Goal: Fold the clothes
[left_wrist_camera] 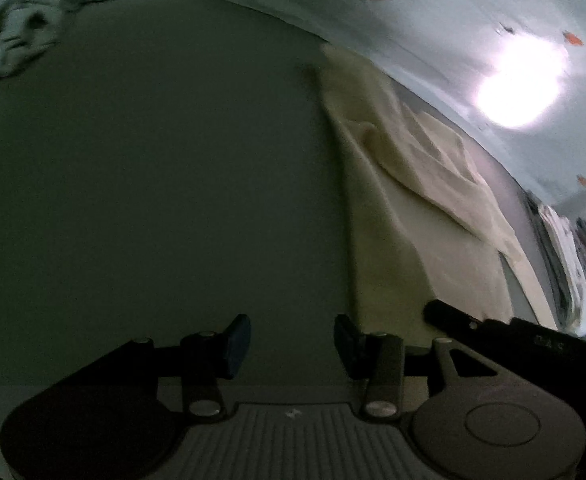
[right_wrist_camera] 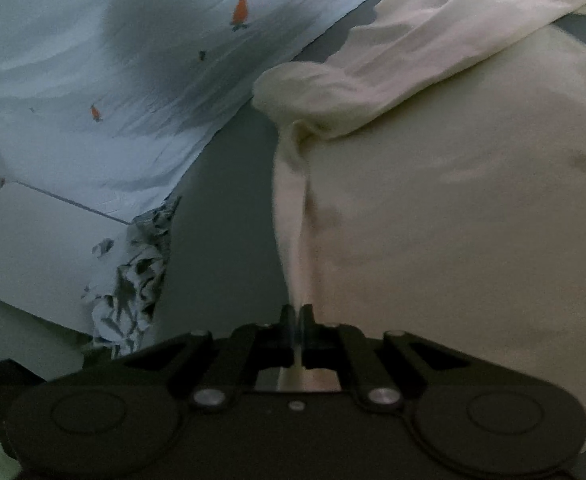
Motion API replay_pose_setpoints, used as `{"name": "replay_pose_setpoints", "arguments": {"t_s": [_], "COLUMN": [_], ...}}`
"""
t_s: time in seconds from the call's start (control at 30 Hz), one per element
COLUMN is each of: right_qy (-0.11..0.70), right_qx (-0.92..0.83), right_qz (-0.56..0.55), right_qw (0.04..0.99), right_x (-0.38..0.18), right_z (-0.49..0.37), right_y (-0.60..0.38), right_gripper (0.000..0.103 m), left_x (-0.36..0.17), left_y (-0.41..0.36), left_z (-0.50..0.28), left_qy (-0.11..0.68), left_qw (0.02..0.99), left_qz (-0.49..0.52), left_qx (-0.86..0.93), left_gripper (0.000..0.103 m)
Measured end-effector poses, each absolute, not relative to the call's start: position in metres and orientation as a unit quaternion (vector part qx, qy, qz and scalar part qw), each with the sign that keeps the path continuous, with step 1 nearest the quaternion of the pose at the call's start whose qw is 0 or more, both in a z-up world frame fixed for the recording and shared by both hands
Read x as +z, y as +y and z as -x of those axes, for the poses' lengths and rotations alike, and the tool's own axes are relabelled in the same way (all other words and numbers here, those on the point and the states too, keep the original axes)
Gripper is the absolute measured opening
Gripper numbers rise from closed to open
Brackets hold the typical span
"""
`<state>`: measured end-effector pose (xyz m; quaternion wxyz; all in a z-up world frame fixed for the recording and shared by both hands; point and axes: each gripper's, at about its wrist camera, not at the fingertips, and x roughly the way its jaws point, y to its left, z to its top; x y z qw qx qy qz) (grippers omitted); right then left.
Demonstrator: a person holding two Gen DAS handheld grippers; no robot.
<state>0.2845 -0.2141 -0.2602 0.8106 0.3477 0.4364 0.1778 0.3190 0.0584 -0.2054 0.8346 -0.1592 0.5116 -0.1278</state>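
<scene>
One cream garment (left_wrist_camera: 409, 200) lying long-ways, running away across the grey table (left_wrist_camera: 153, 180). Right gripper (right_wrist_camera: 297, 320) pinching its near edge, left gripper (left_wrist_camera: 293, 344) spread wide, holding nothing.

the cream garment (right_wrist_camera: 453, 200) is soft matt cloth, faintly creased. the counter (left_wrist_camera: 153, 200) looks smooth and matt grey. the left hand-held gripper (left_wrist_camera: 292, 344) and right hand-held gripper (right_wrist_camera: 297, 320) are matt black plastic with shiny metal rivets. the patterned sheet (right_wrist_camera: 93, 80) is thin wrinkled cloth.

Your left gripper (left_wrist_camera: 292, 344) hangs open above the grey surface (left_wrist_camera: 153, 200), with the cream garment (left_wrist_camera: 405, 184) to its right.
</scene>
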Motion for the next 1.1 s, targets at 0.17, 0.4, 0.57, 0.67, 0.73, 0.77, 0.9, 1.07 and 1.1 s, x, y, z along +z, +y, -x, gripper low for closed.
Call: {"name": "replay_pose_setpoints", "arguments": {"t_s": [0.17,0.4,0.57,0.67,0.73,0.77,0.9,1.07,1.1], "right_qy": [0.447,0.472,0.489,0.491,0.487,0.483,0.463,0.435,0.43], "right_qx": [0.171,0.17,0.173,0.164,0.152,0.144,0.11,0.046,0.033], "right_qz": [-0.32,-0.283,-0.276,-0.273,-0.27,-0.271,-0.281,-0.279,-0.273], "right_qw": [0.818,0.817,0.809,0.811,0.816,0.82,0.834,0.855,0.86], "right_x": [-0.261,-0.273,-0.28,-0.276,-0.272,-0.27,-0.262,-0.253,-0.251], "right_z": [-0.287,-0.291,-0.292,-0.298,-0.304,-0.308,-0.323,-0.345,-0.351], "right_y": [-0.242,-0.263,-0.274,-0.282,-0.29,-0.296,-0.321,-0.357,-0.363], "right_gripper": [0.002,0.0,0.0,0.003,0.005,0.005,0.011,0.021,0.023], "left_x": [-0.206,-0.219,-0.222,-0.217,-0.21,-0.207,-0.192,-0.178,-0.176], "left_y": [0.006,-0.045,-0.053,-0.049,-0.044,-0.042,-0.032,-0.017,-0.014], "left_z": [-0.31,-0.295,-0.292,-0.297,-0.304,-0.309,-0.338,-0.388,-0.399], "left_qy": [0.525,0.547,0.549,0.552,0.545,0.54,0.518,0.494,0.49], "left_qw": [0.829,0.82,0.823,0.821,0.826,0.83,0.845,0.86,0.862], "left_qz": [0.115,0.063,0.042,0.058,0.069,0.072,0.089,0.106,0.109], "left_qx": [-0.154,-0.154,-0.139,-0.133,-0.127,-0.121,-0.097,-0.074,-0.071], "left_gripper": [0.05,0.056,0.058,0.058,0.058,0.059,0.06,0.063,0.063]}}
